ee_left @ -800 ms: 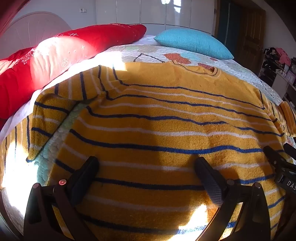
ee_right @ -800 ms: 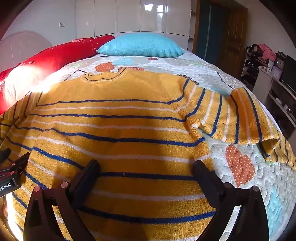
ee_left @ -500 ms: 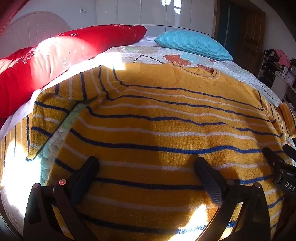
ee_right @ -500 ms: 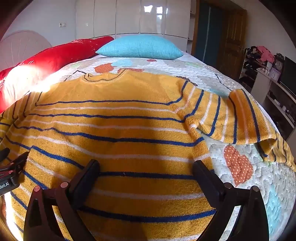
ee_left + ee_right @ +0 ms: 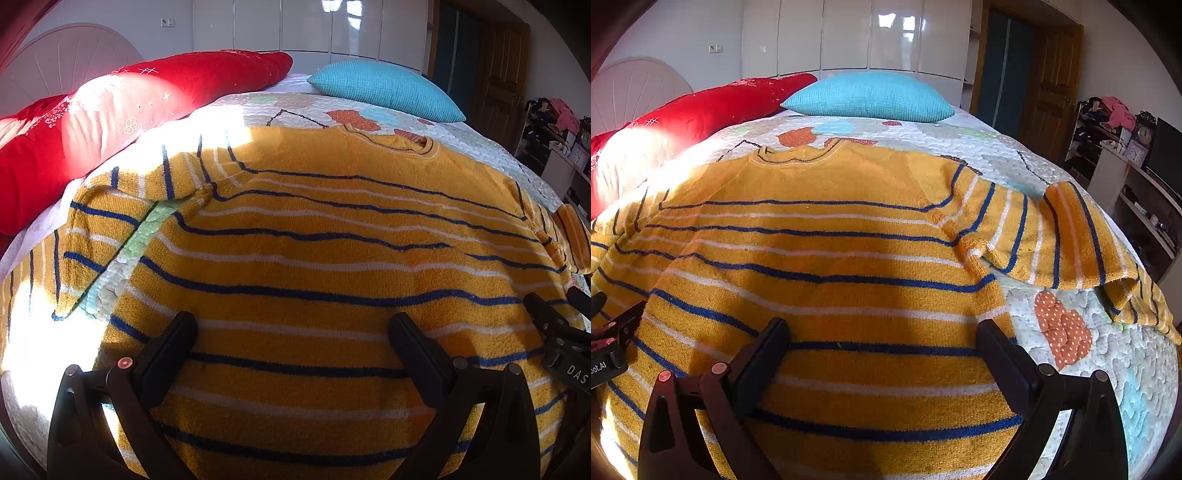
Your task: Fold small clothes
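While the yellow sweater lies flat on the bed, both grippers, left gripper and right gripper, hang wide open and empty; next, grab a sleeve.

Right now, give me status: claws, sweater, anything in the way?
Left claw open, right claw open, both over the lower body, nothing gripped. Striped sweater flat on the quilt, unfolded, sleeves out. Nothing on the sweater.

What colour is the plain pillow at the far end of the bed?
Turquoise blue, with a fine waffle-like texture. The pillow shows best in the right wrist view.
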`<state>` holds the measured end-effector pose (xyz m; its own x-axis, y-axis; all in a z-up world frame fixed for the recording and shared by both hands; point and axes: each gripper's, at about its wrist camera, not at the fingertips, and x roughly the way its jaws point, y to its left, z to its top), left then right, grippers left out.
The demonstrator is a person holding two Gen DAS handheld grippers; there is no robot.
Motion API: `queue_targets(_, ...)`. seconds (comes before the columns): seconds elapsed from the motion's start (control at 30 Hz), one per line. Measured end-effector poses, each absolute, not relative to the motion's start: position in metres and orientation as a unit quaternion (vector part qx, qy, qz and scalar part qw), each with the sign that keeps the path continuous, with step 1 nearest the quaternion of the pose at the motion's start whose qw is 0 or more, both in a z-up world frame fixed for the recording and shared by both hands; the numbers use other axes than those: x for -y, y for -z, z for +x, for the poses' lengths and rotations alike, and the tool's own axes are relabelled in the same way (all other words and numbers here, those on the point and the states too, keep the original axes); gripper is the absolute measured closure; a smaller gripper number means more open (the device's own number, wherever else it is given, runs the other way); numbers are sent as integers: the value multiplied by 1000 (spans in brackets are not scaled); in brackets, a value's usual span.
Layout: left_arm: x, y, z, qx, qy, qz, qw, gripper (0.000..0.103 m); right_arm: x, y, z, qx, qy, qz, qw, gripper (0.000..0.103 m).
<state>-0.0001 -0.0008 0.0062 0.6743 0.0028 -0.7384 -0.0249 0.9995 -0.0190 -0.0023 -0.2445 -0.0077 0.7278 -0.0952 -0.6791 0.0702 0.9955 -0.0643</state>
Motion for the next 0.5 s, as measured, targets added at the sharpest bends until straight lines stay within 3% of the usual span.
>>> queue_targets(0.5,0,-4,-1,-401,-8,-12,916,0,244,7,-4,-363,45,-18,930,1)
